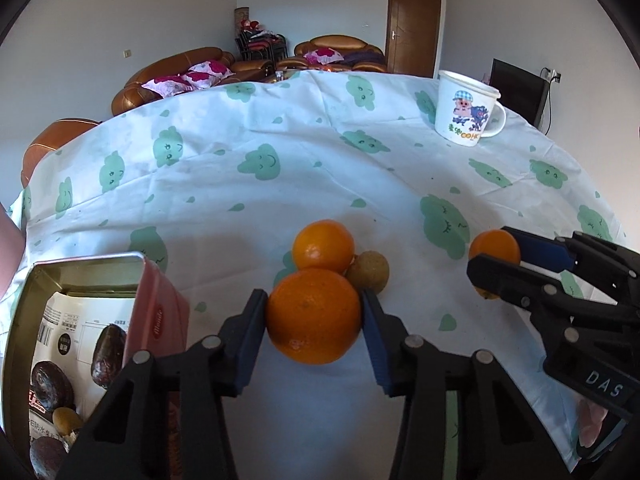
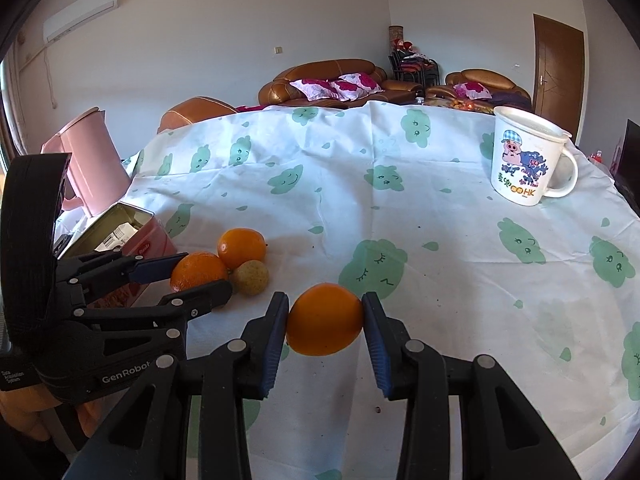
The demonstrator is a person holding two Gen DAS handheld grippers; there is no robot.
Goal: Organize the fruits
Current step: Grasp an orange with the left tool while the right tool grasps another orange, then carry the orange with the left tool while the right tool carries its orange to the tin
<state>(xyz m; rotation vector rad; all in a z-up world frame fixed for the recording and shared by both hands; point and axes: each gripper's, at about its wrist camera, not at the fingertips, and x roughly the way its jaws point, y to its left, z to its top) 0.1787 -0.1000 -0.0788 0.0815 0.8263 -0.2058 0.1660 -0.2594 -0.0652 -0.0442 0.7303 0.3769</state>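
Observation:
My left gripper (image 1: 315, 298) is shut on a large orange (image 1: 314, 328), its blue pads pressing both sides just above the tablecloth. Right behind it lie a second orange (image 1: 323, 245) and a small brownish-yellow round fruit (image 1: 369, 271), touching each other. My right gripper (image 2: 326, 299) is shut on another orange (image 2: 325, 332). In the right wrist view the left gripper (image 2: 204, 271) shows at the left with its orange (image 2: 196, 270). An open pink tin (image 1: 86, 258) stands at the left, with dark fruits and a printed packet inside.
A white cartoon mug (image 2: 524, 156) stands at the far right of the table. A pink kettle (image 2: 88, 160) is behind the tin (image 2: 124, 220) at the left edge. The table carries a white cloth (image 2: 400, 220) with green prints. Sofas stand beyond it.

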